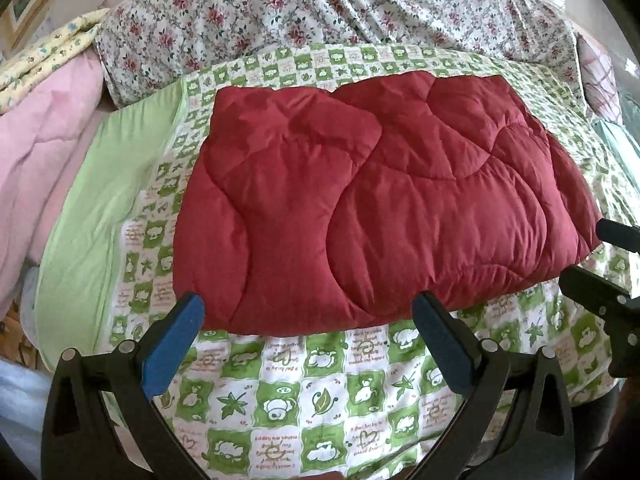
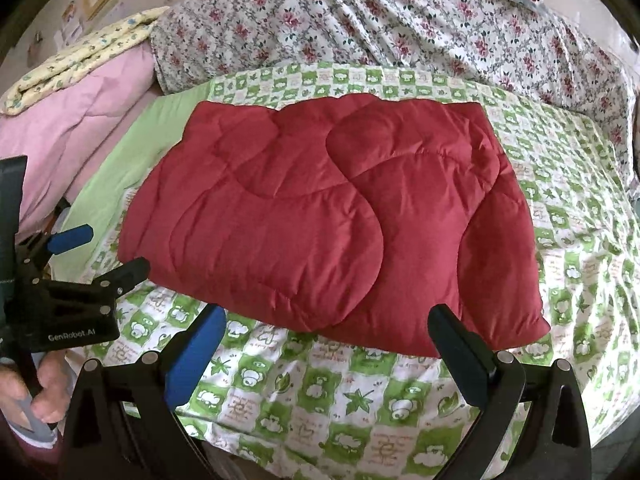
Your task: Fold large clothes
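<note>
A dark red quilted garment (image 1: 360, 204) lies folded into a flat rectangle on the green-and-white patterned bed sheet (image 1: 280, 400); it also shows in the right wrist view (image 2: 320, 220). My left gripper (image 1: 308, 312) is open and empty, held just short of the garment's near edge. My right gripper (image 2: 328, 328) is open and empty, also just short of the near edge. The left gripper shows at the left of the right wrist view (image 2: 104, 252), and the right gripper at the right edge of the left wrist view (image 1: 592, 252).
A floral quilt (image 1: 320, 12) is bunched along the back of the bed. Pink bedding (image 1: 44, 152) and a yellow patterned blanket (image 1: 44, 52) are piled at the left. A plain green strip of sheet (image 1: 100, 184) runs left of the garment.
</note>
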`<action>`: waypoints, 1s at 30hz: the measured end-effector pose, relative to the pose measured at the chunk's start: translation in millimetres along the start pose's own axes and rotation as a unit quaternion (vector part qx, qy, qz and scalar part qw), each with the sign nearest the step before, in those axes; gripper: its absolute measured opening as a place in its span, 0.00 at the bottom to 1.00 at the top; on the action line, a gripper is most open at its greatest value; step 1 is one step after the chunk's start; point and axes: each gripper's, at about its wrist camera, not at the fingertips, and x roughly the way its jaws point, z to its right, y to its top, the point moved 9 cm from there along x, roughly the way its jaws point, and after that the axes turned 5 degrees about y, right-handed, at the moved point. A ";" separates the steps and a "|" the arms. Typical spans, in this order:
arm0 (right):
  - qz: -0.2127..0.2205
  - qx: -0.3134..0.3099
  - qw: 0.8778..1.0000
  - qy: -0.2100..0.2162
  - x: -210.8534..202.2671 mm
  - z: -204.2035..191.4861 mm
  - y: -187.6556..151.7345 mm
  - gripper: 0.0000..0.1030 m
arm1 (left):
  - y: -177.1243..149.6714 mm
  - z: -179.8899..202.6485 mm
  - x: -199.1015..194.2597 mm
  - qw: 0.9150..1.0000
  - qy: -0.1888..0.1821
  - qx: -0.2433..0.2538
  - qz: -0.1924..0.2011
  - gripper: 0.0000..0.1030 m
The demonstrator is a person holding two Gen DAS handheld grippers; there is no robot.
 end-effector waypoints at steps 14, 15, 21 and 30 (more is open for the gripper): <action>-0.011 0.012 1.000 0.001 15.1 0.5 14.5 0.99 | 6.9 -4.7 12.6 1.000 -0.003 -0.014 -0.013 1.00; -0.012 0.012 1.000 0.001 15.9 1.0 14.7 0.99 | 7.2 -4.5 12.9 1.000 -0.002 -0.014 -0.014 1.00; -0.017 0.016 1.000 0.004 18.8 3.2 15.6 0.99 | 9.4 -4.5 14.9 1.000 -0.002 -0.014 -0.014 1.00; -0.018 0.019 1.000 0.006 18.6 4.4 15.5 0.99 | 9.4 -1.9 14.5 1.000 -0.008 -0.016 -0.014 1.00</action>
